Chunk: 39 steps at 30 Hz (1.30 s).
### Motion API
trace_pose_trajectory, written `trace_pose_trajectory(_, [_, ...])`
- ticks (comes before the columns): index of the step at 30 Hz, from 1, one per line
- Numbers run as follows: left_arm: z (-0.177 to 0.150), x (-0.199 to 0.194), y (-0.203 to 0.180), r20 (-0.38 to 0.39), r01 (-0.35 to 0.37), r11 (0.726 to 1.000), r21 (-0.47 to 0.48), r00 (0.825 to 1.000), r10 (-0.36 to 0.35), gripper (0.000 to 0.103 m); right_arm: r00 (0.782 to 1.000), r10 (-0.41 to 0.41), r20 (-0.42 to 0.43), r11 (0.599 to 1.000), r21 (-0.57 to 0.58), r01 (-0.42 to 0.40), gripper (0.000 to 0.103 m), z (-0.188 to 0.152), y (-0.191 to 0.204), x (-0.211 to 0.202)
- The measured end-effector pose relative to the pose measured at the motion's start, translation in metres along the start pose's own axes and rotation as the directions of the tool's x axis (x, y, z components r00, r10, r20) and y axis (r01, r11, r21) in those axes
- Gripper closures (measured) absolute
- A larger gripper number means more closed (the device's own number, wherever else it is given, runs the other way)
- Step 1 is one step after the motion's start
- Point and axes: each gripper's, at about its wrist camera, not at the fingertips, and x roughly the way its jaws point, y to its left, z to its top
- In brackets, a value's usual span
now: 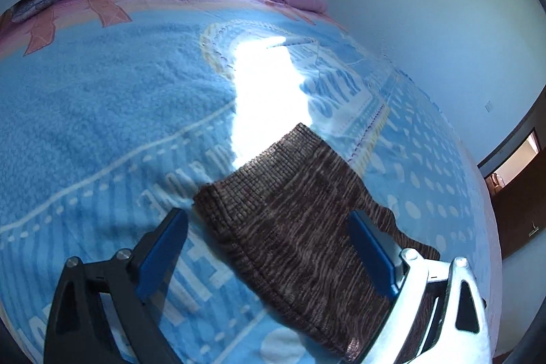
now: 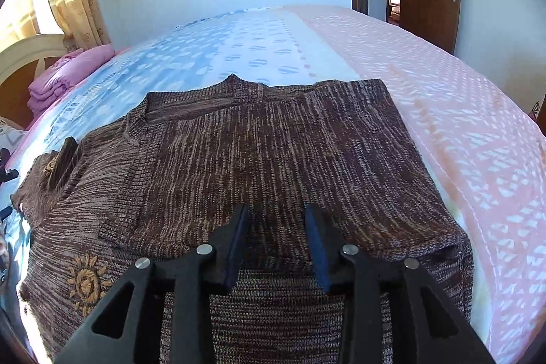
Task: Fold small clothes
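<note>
Black claw [image 2: 277, 241] arms w/ blue pads [image 2: 317, 248], silver screws [image 2: 205, 249].

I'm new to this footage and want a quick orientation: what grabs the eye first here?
The brown knit sweater, partly folded on the blue-and-pink bedspread, fills the right wrist view, with the right gripper open just above it. In the left wrist view, the open left gripper straddles a sweater edge, below a blinding sunlight patch.

Both wrist views low, close, sharing sweater [image 1: 290, 227].
</note>
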Motion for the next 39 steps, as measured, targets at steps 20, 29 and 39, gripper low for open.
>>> trace_pose_trajectory(20, [0.000,-0.054,-0.080,0.100,0.126,0.964,0.233,0.983,-0.152,0.092,0.999,0.045,0.013,0.998,0.039,-0.045,0.065,-0.002,-0.007,0.001])
trace_pose_trajectory(29, [-0.131,-0.120,-0.220,-0.043,0.370,0.695,0.616,0.897,-0.439,0.092,0.999,0.051,0.016,0.998,0.044,-0.051,0.065,-0.002,-0.008,0.000])
trace_pose_trajectory(39, [-0.225,-0.098,-0.239,-0.214,0.347,0.555,0.756,0.932,-0.292,0.081,0.998,0.068,0.012,0.997,0.035,-0.068,0.056,-0.002,-0.006,-0.001])
